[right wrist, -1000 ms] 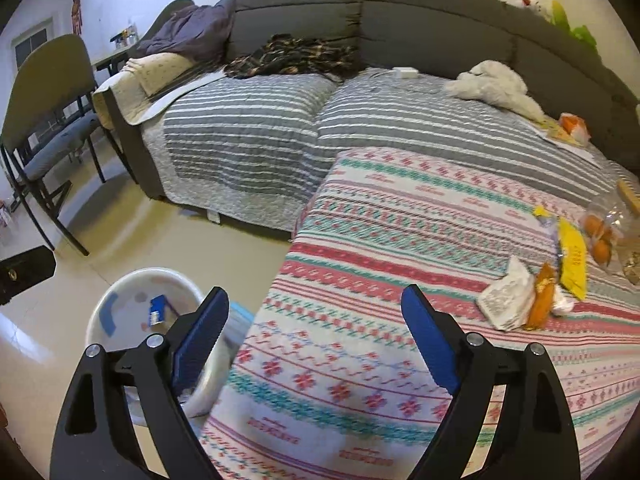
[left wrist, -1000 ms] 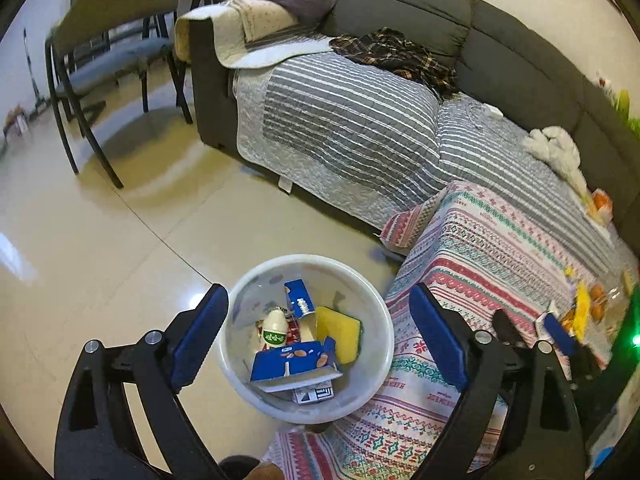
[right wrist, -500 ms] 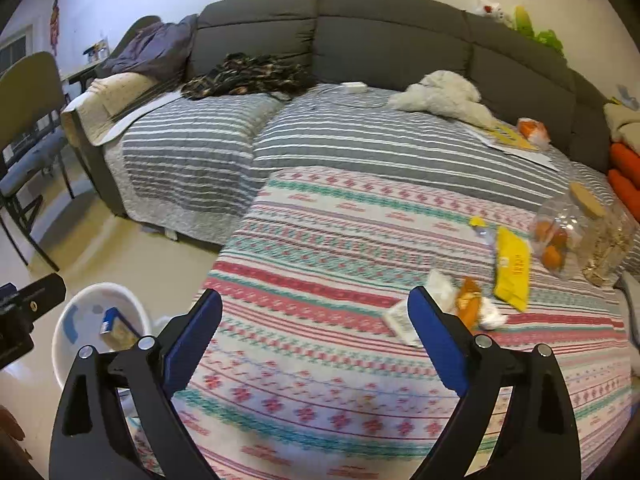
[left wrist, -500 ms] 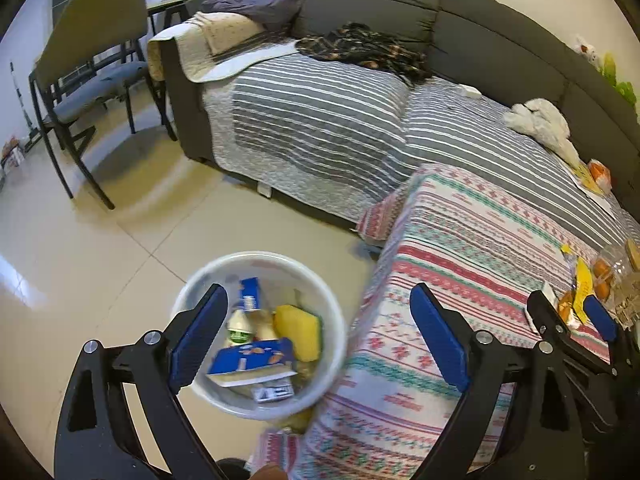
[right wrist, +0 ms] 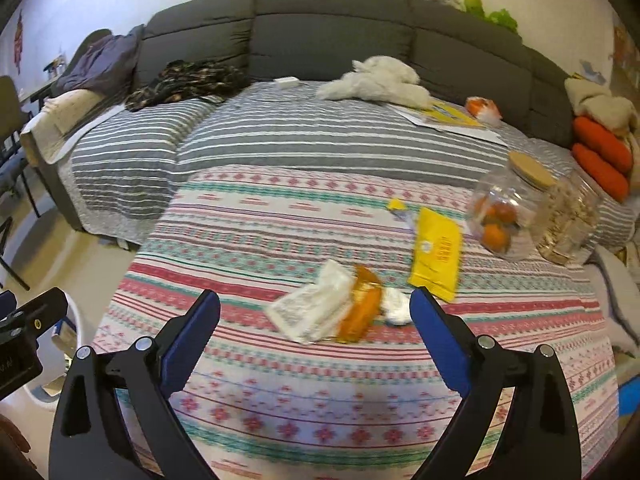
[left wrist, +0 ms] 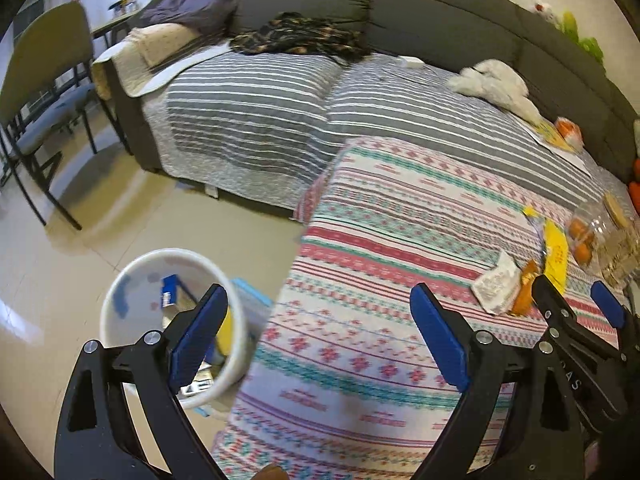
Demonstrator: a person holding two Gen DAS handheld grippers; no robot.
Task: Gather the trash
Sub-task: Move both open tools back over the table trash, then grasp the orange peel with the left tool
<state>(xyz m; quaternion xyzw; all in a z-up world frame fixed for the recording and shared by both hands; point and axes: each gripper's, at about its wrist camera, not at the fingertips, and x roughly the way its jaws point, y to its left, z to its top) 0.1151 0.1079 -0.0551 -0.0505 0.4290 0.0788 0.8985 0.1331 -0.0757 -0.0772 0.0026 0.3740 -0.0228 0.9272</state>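
Jaws on the right gripper [right wrist: 314,312] stand wide with nothing between them, having just been opening, and the left gripper [left wrist: 318,318] is equally spread and empty. Just ahead of the right fingertips, slightly to their right side, lies the trash: a crumpled white wrapper [right wrist: 312,308] touching an orange packet [right wrist: 360,306], with a small white scrap [right wrist: 396,306] beside that. Further on and to the right rests a flat yellow packet [right wrist: 436,254]. All of it looks light, thin and crushable, likely to slide on the patterned blanket [right wrist: 280,380] rather than resist, so pinching the raised folds of the wrapper from above seems the safest hold. Beyond the yellow packet, two clear jars [right wrist: 516,212] stand close enough that a wide sweep rightward could knock them. Open blanket lies ahead and to the left of the right gripper. Past the blanket's left edge, on the floor below the left gripper's left finger, sits the white bin [left wrist: 132,280] already holding rubbish. Farthest back runs the grey sofa [right wrist: 320,36].
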